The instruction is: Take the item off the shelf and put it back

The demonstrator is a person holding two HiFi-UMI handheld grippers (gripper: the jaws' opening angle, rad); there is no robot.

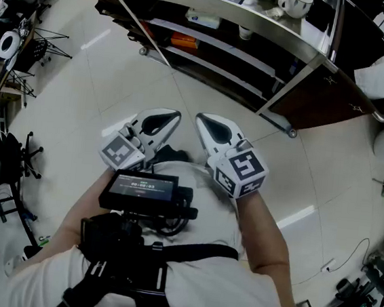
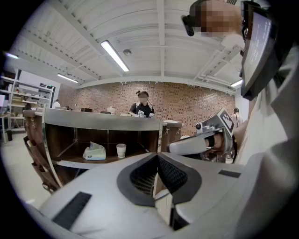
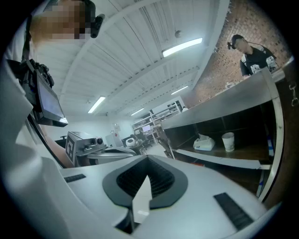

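Note:
A curved dark shelf unit (image 1: 220, 13) stands ahead of me. On its upper shelf lie a pale tissue pack (image 1: 202, 20) and a white paper cup (image 1: 245, 32); an orange item (image 1: 184, 42) sits one shelf lower. Both grippers hover side by side near my chest, well short of the shelf. The left gripper (image 1: 172, 118) is shut and holds nothing. The right gripper (image 1: 203, 121) is shut and holds nothing as well. The left gripper view shows the tissue pack (image 2: 94, 152) and cup (image 2: 121, 150) far beyond its closed jaws. In the right gripper view, the tissue pack (image 3: 203, 142) and the cup (image 3: 228, 141) are likewise distant.
White cups (image 1: 296, 2) stand on the counter top, and a person (image 2: 142, 105) stands behind it. A shelf leg (image 1: 291, 133) meets the floor ahead right. Tripods and gear (image 1: 13, 42) crowd the left side, cables and equipment (image 1: 360, 303) the lower right. A screen rig (image 1: 140, 193) hangs at my chest.

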